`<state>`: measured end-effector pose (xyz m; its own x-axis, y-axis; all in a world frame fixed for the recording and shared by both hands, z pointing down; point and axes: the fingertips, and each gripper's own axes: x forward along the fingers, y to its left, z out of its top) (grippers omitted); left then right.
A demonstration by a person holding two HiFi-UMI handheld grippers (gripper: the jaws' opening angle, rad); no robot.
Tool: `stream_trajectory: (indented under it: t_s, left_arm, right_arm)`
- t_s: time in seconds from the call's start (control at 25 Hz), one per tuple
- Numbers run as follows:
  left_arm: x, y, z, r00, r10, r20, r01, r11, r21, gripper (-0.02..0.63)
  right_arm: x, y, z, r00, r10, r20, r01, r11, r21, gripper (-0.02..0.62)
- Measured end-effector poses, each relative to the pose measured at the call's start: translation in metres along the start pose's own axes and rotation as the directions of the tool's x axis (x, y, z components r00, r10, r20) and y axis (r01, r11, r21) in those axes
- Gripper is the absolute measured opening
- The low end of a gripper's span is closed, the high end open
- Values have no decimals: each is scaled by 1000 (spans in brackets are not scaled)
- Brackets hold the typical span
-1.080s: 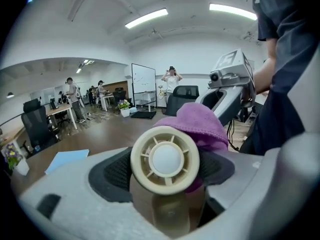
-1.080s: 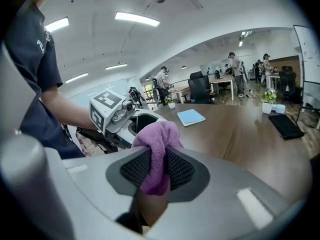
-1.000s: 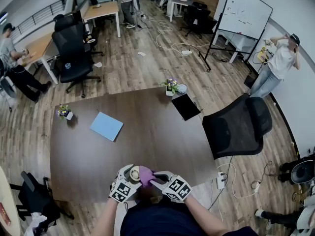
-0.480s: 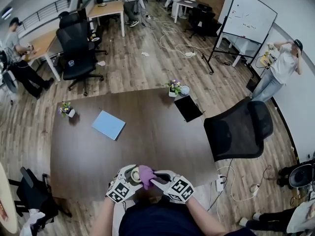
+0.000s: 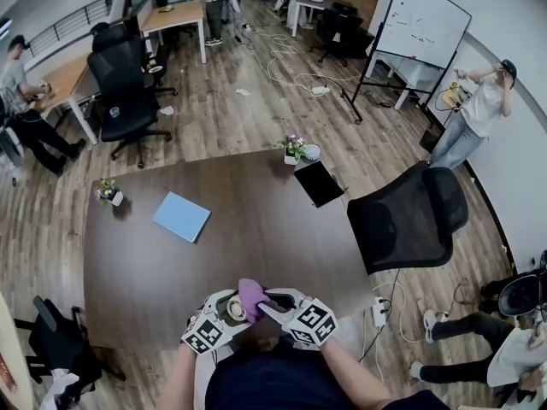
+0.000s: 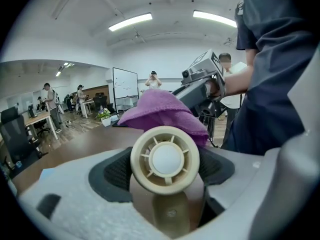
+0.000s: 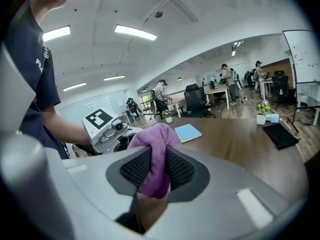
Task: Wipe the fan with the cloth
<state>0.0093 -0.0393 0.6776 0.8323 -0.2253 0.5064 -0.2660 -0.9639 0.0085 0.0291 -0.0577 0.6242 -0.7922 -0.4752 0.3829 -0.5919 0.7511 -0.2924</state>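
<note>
While the person stands at the near edge of the desk (image 5: pixel 256 229), both tongs meet just in front of the dark shirt. The left tongs (image 5: pixel 229 306) are clamped on the fan (image 6: pixel 165 160), a small cream handheld one. Its round grilled head sits between the two black pads, facing that gripper's camera, and its handle runs down into the gap below. The right tongs (image 7: pixel 156 166) are closed on the cloth (image 7: pixel 152 149), a purple one, pinched into a fold between the pads with a rounded bunch standing out past the tips. In the left gripper view the bunch lies against the top and far side of the fan's head, with the right tongs reaching in from the right. In the head view both are held above the desk's near edge, the cloth just right of the fan.

Farther out on the brown desk lies a light blue notebook (image 5: pixel 182 217), flat, left of centre. A small potted plant (image 5: pixel 109 193) stands near the far left corner. At the far right edge a black tablet (image 5: pixel 319 184) lies flat, and just beyond it stands a pot of flowers (image 5: pixel 295 150). A black mesh office chair (image 5: pixel 410 216) sits beside the desk's right side, and a white power strip (image 5: pixel 379 313) lies on the wooden floor near the desk's near right corner. Beyond, a whiteboard (image 5: pixel 423 20) stands on a frame, and a person in a white top (image 5: pixel 479 114) stands by the wall.
</note>
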Motion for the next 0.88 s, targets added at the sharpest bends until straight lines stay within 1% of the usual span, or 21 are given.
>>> stream_trajectory:
  t_s: [0.36, 0.56, 0.68, 0.88]
  left_arm:
    - [-1, -14, 11, 999, -41, 32, 41, 999, 1, 379]
    - [-7, -20, 17, 997, -63, 52, 63, 998, -5, 379]
    - [-10, -22, 23, 994, -68, 85, 70, 997, -15, 379]
    - [-12, -19, 31, 988, -57, 141, 66, 996, -62, 379]
  right_arm:
    - [0, -10, 9, 999, -34, 16, 34, 999, 2, 98]
    - [4, -10, 12, 999, -32, 15, 32, 999, -4, 97]
    - [5, -13, 13, 999, -38, 21, 38, 999, 2, 97]
    - [7, -17, 14, 998, -50, 29, 50, 999, 12, 97]
